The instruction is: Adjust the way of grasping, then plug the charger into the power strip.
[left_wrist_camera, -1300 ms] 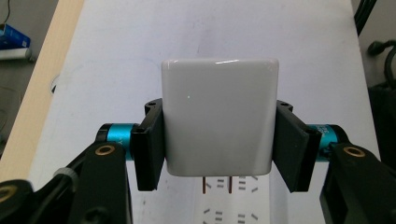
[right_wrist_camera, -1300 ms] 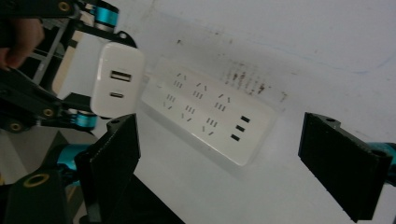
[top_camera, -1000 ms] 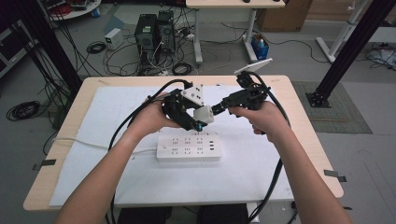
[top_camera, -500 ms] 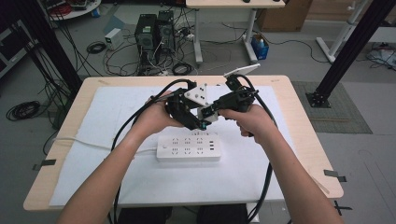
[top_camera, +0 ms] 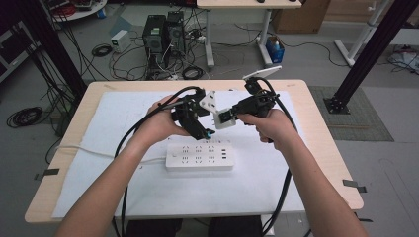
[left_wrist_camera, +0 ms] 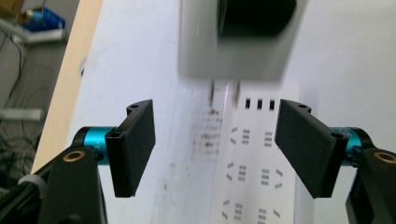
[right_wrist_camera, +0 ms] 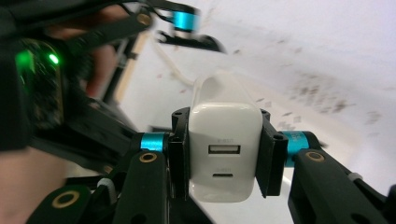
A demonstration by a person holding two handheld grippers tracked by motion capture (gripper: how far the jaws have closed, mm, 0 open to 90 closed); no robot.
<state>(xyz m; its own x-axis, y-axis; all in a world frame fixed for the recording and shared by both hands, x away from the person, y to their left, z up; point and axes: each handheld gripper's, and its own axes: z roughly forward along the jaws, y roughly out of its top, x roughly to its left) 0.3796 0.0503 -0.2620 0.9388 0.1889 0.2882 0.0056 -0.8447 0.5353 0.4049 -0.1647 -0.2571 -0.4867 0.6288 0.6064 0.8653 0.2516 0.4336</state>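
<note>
**A:** ok so from where I'm standing: biggest thing is the table [top_camera: 316, 148], wooden top with a white sheet [top_camera: 123, 123] over most of it, sitting dead centre of the high view. Bunch of PC towers [top_camera: 163, 32] and loose cables on the floor in the upper left behind it.

**B:** what's actually on the table?

**A:** a white power strip [top_camera: 199, 156], lying flat just below the middle of the frame, sockets facing up, its cord running off to the left. My guess is it's parked flat like that so a plug can go straight down into it.

**B:** and the person?

**A:** both forearms come in from the bottom edge, hands meeting above the strip. The right claw [top_camera: 223, 118] is clamped on a white USB charger [right_wrist_camera: 224, 149]. In the right gripper view the two jaws squeeze its flat sides and the two ports face the camera, so the prongs should point away, toward the strip. That grip makes sense if the point is to push it in.

**B:** left one doing anything?

**A:** the left claw [left_wrist_camera: 215, 144] is spread wide with nothing between the jaws. In its own view the charger hangs blurry at the top centre with two prongs [left_wrist_camera: 224, 95] poking down, above the strip's sockets. Looks to me like it's hovering close to steady or take over the charger, but that's a guess. Charger isn't plugged in yet, it's in the air.
</note>
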